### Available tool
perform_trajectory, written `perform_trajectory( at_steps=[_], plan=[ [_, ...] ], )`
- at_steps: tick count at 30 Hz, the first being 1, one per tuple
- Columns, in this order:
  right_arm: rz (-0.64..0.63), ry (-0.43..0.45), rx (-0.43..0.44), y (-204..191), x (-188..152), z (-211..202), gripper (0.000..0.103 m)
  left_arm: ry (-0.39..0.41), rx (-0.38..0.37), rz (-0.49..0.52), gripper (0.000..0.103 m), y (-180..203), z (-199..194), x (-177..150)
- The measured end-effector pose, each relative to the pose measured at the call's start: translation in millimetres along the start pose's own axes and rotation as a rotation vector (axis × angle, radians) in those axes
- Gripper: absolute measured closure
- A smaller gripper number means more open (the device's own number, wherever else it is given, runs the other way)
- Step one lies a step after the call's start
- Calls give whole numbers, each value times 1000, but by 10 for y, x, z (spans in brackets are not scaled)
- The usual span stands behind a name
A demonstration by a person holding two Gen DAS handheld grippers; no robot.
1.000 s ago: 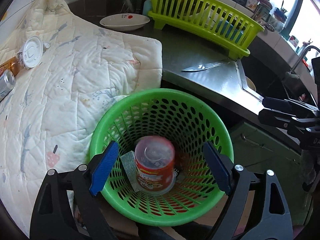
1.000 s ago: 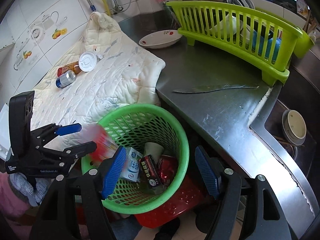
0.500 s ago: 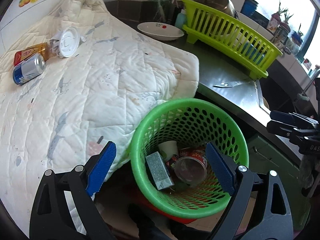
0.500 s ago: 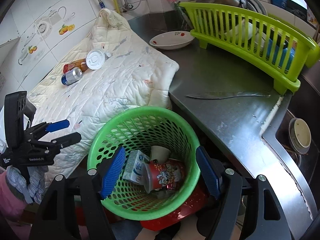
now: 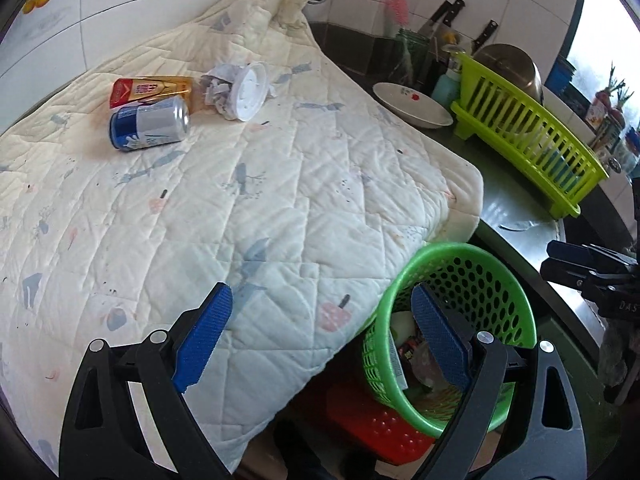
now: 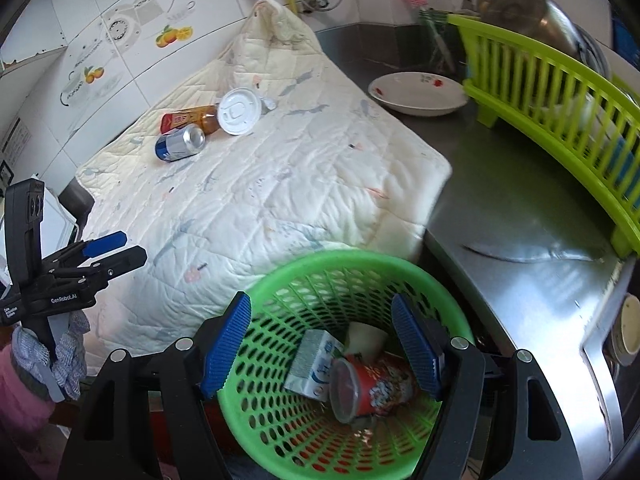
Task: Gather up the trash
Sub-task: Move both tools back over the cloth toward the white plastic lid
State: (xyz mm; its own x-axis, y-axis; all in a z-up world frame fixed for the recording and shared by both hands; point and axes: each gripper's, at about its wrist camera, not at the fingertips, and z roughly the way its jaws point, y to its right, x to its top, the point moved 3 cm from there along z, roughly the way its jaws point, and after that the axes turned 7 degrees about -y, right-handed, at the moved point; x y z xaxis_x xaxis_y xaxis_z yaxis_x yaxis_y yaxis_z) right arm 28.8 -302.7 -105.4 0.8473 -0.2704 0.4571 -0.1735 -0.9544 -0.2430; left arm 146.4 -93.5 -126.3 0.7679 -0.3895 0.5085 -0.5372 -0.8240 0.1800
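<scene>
Swung away from the green basket [image 5: 460, 312], the left gripper [image 5: 320, 344] is now seen over the quilt [image 5: 240, 200], jaws apart, empty; the blue can [image 5: 150, 128] lies at eleven o'clock, long axis crosswise, nearer this hand; the right gripper [image 6: 322, 344] is held apart, empty.

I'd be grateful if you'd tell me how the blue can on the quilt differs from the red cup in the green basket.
The blue can is silver-and-blue metal; the red cup is red printed, with a clear lid. The blue can lies on the quilt, not yet collected; the red cup is already in the green basket among other trash. Both lie on their sides.
</scene>
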Motion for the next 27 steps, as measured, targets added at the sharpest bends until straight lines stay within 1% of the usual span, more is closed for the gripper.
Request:
perform_trajectory(
  at_steps=[6, 12, 15, 22, 25, 27],
  plan=[
    [-45, -17, 59, -356, 466, 301, 33, 11, 29, -49, 13, -392, -24, 70],
    [-94, -26, 87, -744, 981, 618, 33, 12, 52, -103, 13, -817, -9, 126],
    [-100, -30, 107, -903, 1254, 770, 33, 11, 58, -129, 13, -1006, 7, 158],
    [-74, -33, 153, -1251, 1940, 1122, 33, 12, 68, -171, 13, -1378, 39, 224],
    [-43, -46, 170, -1347, 2217, 1300, 33, 14, 72, -184, 13, -1526, 37, 243],
    [-27, -49, 166, -1400, 2388, 1415, 33, 13, 75, -193, 13, -1613, 36, 251]
  ],
)
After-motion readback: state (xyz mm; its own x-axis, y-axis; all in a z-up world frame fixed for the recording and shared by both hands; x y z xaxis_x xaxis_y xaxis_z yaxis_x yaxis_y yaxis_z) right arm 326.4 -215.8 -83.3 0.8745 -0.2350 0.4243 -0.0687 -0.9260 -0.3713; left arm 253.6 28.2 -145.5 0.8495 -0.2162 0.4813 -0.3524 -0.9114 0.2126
